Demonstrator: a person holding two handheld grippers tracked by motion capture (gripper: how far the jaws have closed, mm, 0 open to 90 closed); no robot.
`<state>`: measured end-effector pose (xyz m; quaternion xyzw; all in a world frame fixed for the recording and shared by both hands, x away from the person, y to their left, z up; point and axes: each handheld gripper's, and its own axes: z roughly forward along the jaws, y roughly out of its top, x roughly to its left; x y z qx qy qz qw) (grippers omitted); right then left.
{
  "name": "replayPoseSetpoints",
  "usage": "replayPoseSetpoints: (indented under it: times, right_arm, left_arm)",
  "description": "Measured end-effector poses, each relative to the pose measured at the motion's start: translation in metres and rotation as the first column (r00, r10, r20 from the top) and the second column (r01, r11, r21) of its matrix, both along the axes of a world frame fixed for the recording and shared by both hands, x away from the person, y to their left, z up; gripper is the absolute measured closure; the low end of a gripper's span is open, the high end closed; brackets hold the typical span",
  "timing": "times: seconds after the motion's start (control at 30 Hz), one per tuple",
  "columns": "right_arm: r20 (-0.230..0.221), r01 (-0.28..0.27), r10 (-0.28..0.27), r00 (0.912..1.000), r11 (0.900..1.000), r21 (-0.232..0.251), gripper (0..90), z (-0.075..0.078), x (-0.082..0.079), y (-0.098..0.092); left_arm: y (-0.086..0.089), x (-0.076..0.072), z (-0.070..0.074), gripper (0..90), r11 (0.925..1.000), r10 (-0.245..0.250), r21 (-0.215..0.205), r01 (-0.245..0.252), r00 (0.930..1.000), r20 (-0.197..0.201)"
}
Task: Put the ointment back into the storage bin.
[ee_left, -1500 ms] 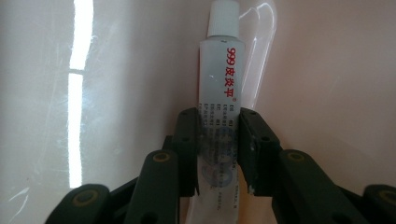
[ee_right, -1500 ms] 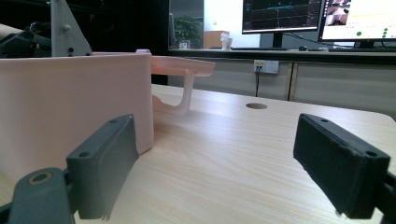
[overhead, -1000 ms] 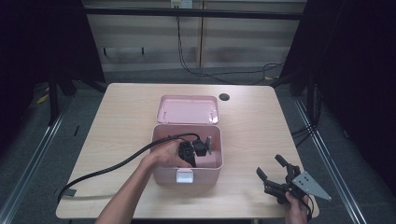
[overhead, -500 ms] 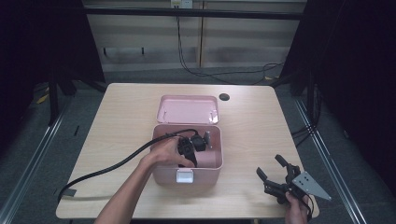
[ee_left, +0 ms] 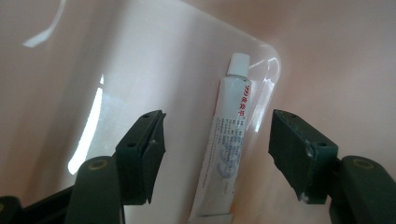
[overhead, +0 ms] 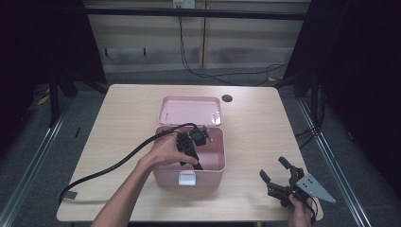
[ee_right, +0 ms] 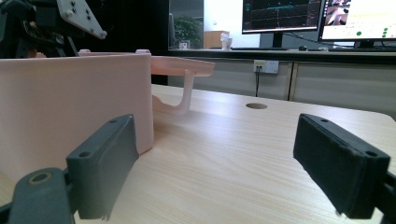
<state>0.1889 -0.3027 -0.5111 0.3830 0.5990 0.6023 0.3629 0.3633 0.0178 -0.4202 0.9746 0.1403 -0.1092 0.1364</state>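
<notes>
Inside the pink box, a white tube lies between the left hand-held gripper's parted jaws.

The high view is looking forward and down from above the person's side of the desk, taking in the whole top with the pink box near its middle. The left gripper view is peering steeply down inside that box, very near its floor. The right gripper view is sitting low beside the box, facing across the desk toward the monitors; both it and the high view are sharing the box and its lid.
</notes>
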Motion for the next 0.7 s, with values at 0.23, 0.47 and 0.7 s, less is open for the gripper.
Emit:
replayPoseSetpoints:
  times: [0.23,0.47,0.7]
  right_arm:
    - [0.000,0.001,-0.001,1.0000,1.000,0.000,12.8,0.000,0.000,0.000]
    - [-0.001,0.001,-0.001,1.0000,1.000,0.000,12.8,0.000,0.000,0.000]
    - [-0.002,-0.001,0.001,1.0000,1.000,0.000,12.8,0.000,0.000,0.000]
  left_arm:
    - [0.008,-0.003,0.020,37.5,0.9988,0.015,-0.046,-0.014,0.9992,0.036]
    - [0.016,-0.010,0.040,38.9,0.9962,0.039,-0.081,-0.032,0.9962,0.078]
    - [0.026,-0.017,0.061,41.4,0.9862,0.049,-0.163,-0.029,0.9917,0.119]
